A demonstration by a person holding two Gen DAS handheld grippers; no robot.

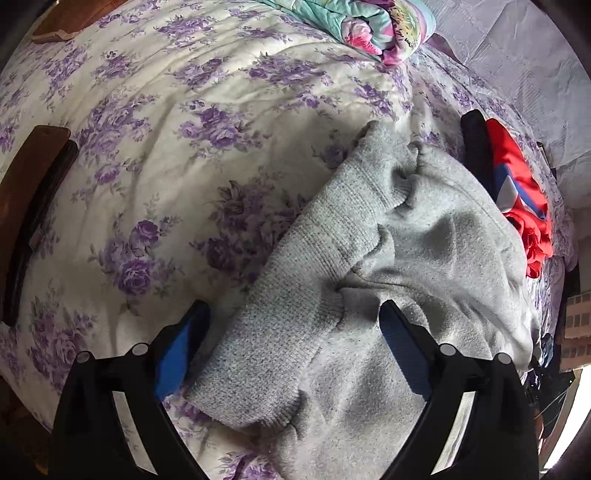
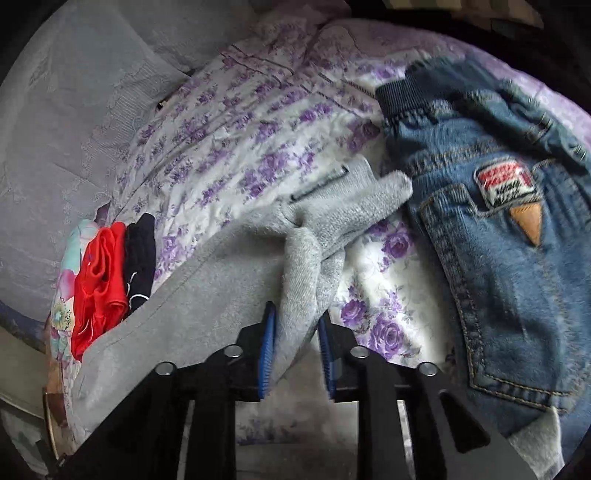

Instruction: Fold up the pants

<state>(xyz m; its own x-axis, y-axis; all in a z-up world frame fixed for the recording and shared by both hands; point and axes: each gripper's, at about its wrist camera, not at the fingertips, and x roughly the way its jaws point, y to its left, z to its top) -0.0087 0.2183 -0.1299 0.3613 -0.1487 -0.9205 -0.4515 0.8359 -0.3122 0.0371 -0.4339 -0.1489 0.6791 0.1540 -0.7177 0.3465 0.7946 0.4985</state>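
Grey sweatpants (image 1: 424, 251) lie on the floral bedspread (image 1: 155, 155), with a ribbed cuff (image 1: 295, 280) running diagonally. My left gripper (image 1: 295, 314) is open, its blue-padded fingers either side of the cuff, just above the cloth. In the right wrist view the grey pants (image 2: 207, 280) stretch left, and my right gripper (image 2: 297, 317) is shut on a bunched fold of the grey fabric (image 2: 301, 280) with the ribbed cuffs (image 2: 354, 206) beyond it.
Blue jeans (image 2: 498, 258) lie on the bed at right in the right wrist view. Folded red (image 2: 99, 280) and dark (image 2: 140, 258) garments sit at left; they also show in the left wrist view (image 1: 524, 206). A colourful quilt (image 1: 373, 26) lies at the far end.
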